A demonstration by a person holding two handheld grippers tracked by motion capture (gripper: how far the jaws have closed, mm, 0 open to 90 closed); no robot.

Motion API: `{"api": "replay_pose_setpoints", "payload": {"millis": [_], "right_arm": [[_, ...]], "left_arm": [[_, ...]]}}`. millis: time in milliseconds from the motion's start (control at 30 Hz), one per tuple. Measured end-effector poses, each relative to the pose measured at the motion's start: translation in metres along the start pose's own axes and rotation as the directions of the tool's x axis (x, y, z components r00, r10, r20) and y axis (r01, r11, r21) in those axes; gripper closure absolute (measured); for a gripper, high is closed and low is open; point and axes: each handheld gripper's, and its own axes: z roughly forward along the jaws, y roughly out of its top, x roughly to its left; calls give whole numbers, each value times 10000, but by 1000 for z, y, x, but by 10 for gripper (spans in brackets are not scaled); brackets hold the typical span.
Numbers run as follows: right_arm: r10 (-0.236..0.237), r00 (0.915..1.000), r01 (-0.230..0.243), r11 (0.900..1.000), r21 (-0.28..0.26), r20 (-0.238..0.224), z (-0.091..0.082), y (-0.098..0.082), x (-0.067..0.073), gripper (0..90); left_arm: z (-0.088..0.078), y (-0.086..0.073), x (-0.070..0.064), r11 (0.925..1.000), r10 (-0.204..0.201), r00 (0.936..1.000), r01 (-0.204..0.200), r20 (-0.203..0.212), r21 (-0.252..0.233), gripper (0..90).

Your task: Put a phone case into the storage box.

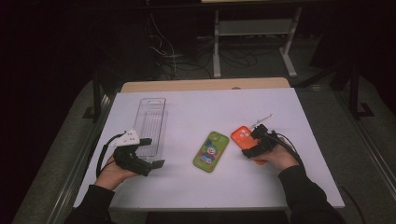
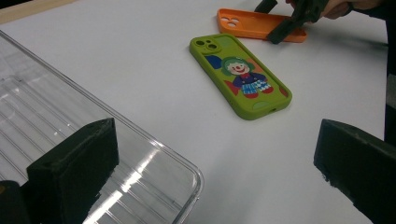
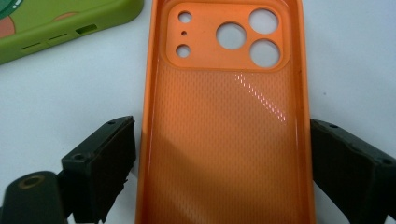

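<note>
The orange phone case (image 3: 224, 140) looks like soft plastic or silicone, its inside finely dimpled and faintly glossy, with smooth rims. The green phone case (image 2: 240, 77) is matt and smooth (a printed clown picture on its back). The clear tray (image 2: 93, 154) is glossy ribbed transparent plastic. The table (image 1: 196, 112) has a matt white top with a wooden edge. The tongs' pads (image 3: 105, 163) are matt black, slightly rough.

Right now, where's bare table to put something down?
Free: the far strip of the white table beyond the clear plastic tray, and the near edge below the green clown phone case. Crowded: around the orange phone case, straddled by the right gripper.
</note>
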Motion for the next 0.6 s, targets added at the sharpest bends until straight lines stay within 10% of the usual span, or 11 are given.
{"api": "replay_pose_setpoints", "payload": {"millis": [600], "right_arm": [[-99,9998,96,9999,-135,-171,-3,-2,-4,151]], "left_arm": [[-1,0,0,10000,1,10000,-1,-13,-58,0]]}}
